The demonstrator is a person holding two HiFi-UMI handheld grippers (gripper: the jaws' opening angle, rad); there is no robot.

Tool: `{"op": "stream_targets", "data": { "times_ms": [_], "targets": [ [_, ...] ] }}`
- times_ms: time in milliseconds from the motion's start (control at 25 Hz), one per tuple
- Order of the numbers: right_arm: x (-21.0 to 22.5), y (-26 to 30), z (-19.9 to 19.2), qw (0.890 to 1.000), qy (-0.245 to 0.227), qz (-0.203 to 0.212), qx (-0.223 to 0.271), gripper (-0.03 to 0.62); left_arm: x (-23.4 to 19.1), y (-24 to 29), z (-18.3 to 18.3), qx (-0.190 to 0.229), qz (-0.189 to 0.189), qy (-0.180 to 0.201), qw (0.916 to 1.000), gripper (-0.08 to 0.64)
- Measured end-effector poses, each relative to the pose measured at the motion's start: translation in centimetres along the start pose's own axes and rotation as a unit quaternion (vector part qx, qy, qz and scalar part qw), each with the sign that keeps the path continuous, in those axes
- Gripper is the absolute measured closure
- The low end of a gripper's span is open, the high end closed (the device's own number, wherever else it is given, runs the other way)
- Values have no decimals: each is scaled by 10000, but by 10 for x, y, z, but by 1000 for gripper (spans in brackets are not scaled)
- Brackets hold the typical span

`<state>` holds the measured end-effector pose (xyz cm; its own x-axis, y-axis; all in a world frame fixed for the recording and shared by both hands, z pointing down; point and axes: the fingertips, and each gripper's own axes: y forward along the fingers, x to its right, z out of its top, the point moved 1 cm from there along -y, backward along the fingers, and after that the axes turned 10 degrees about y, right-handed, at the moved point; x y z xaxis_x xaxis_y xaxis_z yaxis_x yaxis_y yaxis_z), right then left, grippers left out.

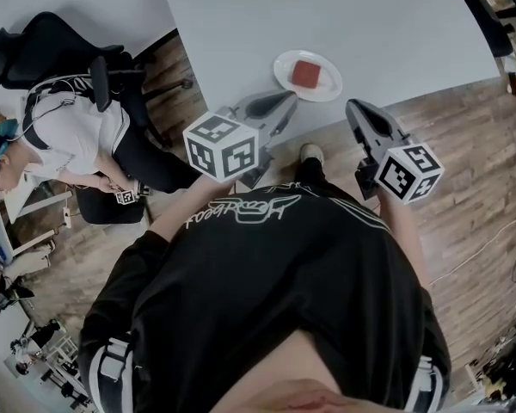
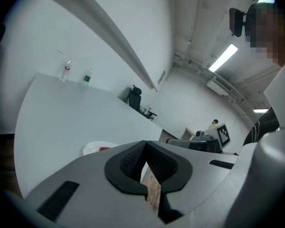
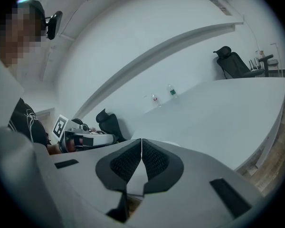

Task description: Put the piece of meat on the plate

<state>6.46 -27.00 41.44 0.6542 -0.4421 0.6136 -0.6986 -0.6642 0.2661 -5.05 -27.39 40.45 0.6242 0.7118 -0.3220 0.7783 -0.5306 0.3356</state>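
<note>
A red piece of meat [image 1: 306, 73] lies on a white plate [image 1: 325, 89] near the front edge of the pale table [image 1: 344, 15]. My left gripper [image 1: 288, 100] hangs just left of the plate, above the table edge, jaws shut with nothing between them. My right gripper [image 1: 353, 107] is held in front of the table edge, right of the plate, also shut and empty. In the left gripper view the plate [image 2: 91, 148] with a red sliver of meat [image 2: 103, 149] peeks over the shut jaws [image 2: 145, 147]. The right gripper view shows its pads [image 3: 141, 144] meeting and the left gripper [image 3: 88, 139] beside it.
A person sits in a chair [image 1: 43, 46] at the far left on the wooden floor [image 1: 473, 144]. Two small bottles [image 2: 76, 74] stand at the table's far side. An office chair [image 3: 233, 63] is beyond the table. The person's own body fills the lower head view.
</note>
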Motion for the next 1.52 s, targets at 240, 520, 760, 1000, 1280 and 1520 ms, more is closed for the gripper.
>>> {"op": "stream_targets", "data": {
  "times_ms": [240,520,760,1000,1280,1520],
  "targets": [
    [-47,-21,-14,9991,-328,28,269,581,28,-48,0,225,-230,172,9993,552],
    [-99,-54,-30,9970,-504,79,590,583,58,-99,-10,406,-390,342,9978,552],
    [-138,-80,-53,9958,-614,120,669,581,93,-129,-21,513,-635,503,9954,552],
    [-156,-103,-64,9951,-678,57,711,583,121,-147,-27,609,-807,646,9928,552],
    [-163,-133,-75,9949,-734,122,678,583,153,-157,-29,742,-676,751,9921,552],
    [-170,-164,-92,9952,-758,209,578,583,190,-163,-41,699,-623,677,9933,552]
  ]
}}
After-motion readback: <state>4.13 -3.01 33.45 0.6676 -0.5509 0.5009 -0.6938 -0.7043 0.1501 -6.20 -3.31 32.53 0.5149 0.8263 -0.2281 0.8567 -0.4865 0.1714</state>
